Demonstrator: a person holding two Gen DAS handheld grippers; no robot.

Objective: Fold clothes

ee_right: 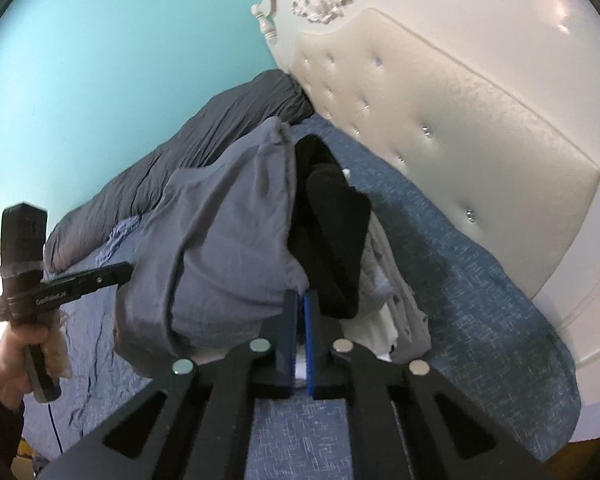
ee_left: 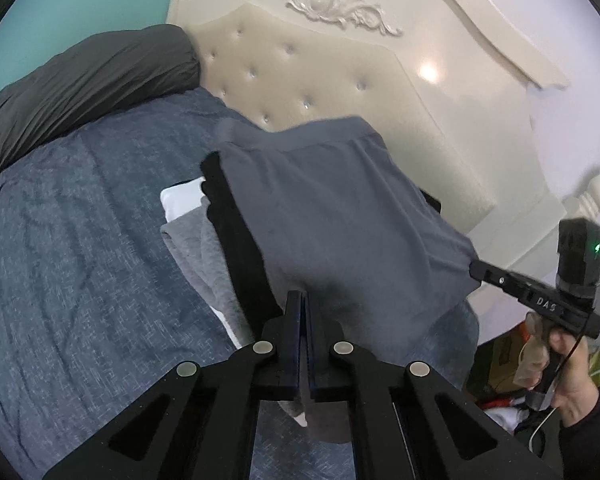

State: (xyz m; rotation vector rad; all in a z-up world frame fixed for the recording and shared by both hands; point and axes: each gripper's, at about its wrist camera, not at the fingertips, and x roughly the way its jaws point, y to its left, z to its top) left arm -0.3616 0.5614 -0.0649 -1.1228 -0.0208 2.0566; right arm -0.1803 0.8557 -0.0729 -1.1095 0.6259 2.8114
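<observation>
Left claw (ee_left: 303,300): closest thing in my left view, jaws clenched on the near edge of the grey garment (ee_left: 340,216); I see a tail of cloth hanging out below the pads.
Right claw (ee_right: 300,300): clenched too, pinching the same garment at its other near corner; from the left view I catch its tip buried in the cloth's right edge.
Garment position: it's stretched between my two claws, lifted just over the bed (ee_left: 80,220), and draped across the pile of clothes (ee_right: 340,240), black, light grey and white pieces under it.
Direction from claws: cloth runs forward and away from both tips, toward the headboard (ee_left: 340,80); the waistband-like hem is the far end.
Long axis: I read it as running from my claws out to that far hem, with the held edge lying crosswise between the hands.
Nearer hand: neither, both sit on the near edge, one at each corner.
Hand pose: both tools tilt downward at the bed; I see the right hand (ee_left: 572,368) wrapped round its handle, and the left hand (ee_right: 16,360) likewise.
Next move, my guess: carry the held edge forward onto the far hem, keeping both corners level.
Risk: the pile beneath may drag along.
</observation>
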